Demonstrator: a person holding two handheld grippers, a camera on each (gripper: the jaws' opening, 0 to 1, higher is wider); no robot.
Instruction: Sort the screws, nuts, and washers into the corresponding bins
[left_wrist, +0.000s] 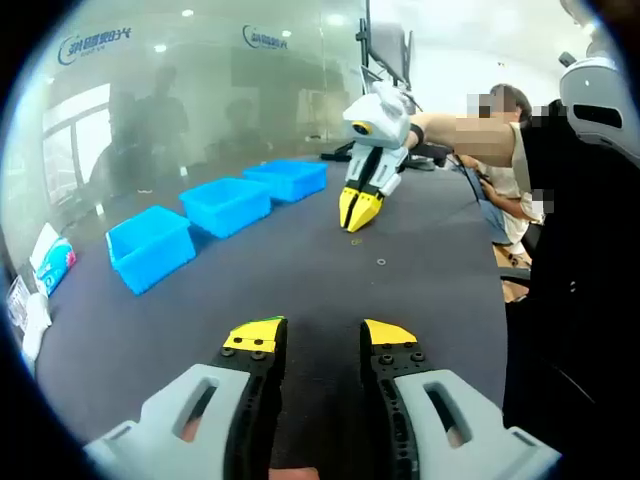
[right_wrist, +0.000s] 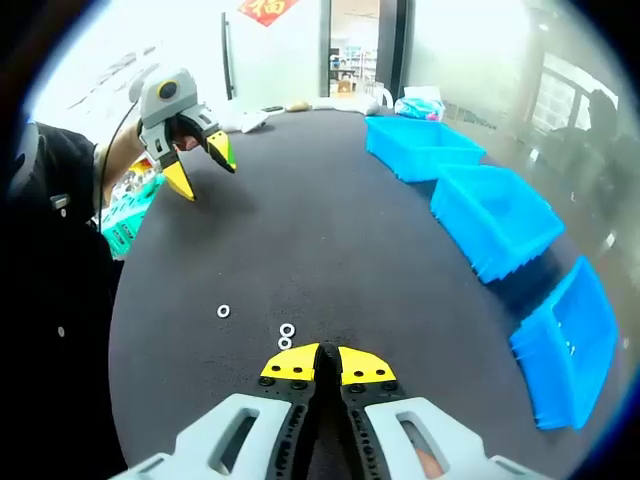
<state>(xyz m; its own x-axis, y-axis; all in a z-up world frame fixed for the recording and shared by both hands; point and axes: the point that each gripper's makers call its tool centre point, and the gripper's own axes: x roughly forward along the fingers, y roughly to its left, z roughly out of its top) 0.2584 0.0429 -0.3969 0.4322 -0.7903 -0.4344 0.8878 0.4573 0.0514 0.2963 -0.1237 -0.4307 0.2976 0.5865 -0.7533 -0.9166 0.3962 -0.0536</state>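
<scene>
Three small silver washers (right_wrist: 286, 335) lying flat on the dark table, two touching each other just before the right gripper's tips, one (right_wrist: 223, 311) apart to their left, three open blue plastic bins (right_wrist: 495, 218) in a row along the table edge

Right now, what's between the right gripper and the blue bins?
Just bare dark table, seen in the right gripper view. The washers lie left of the right gripper, away from the bins.

Left gripper (left_wrist: 318, 340) sits low in the frame, fingers spread wide. Right gripper (right_wrist: 328, 362) has its yellow tips pinched together, bottom centre.
</scene>
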